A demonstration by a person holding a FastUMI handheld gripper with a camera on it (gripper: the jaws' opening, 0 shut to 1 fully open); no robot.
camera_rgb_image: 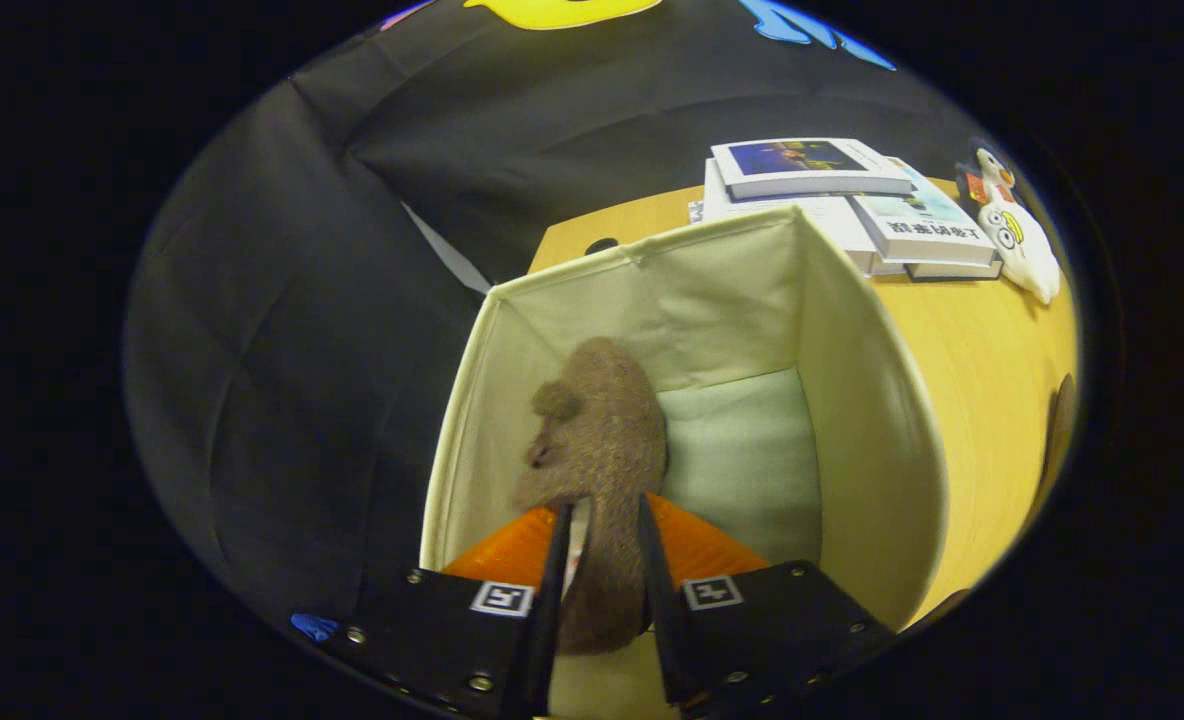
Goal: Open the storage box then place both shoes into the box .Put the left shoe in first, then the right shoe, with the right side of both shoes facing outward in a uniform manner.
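A cream fabric storage box [867, 420] stands open on the wooden table, seen from above. Inside it, against the left wall, hangs a brown fuzzy shoe [602, 430] with a small ear-like tuft, toe pointing away from me. My gripper [602, 525] is shut on the shoe's heel end, both fingers pressing its sides. The shoe sits low in the box, near the pale floor [747, 450]. The right half of the box floor is bare.
A stack of books [832, 200] lies on the wooden table [982, 400] beyond the box. A white penguin-like plush toy [1017, 235] lies to their right. A dark brown object [1060, 420] shows at the table's right side.
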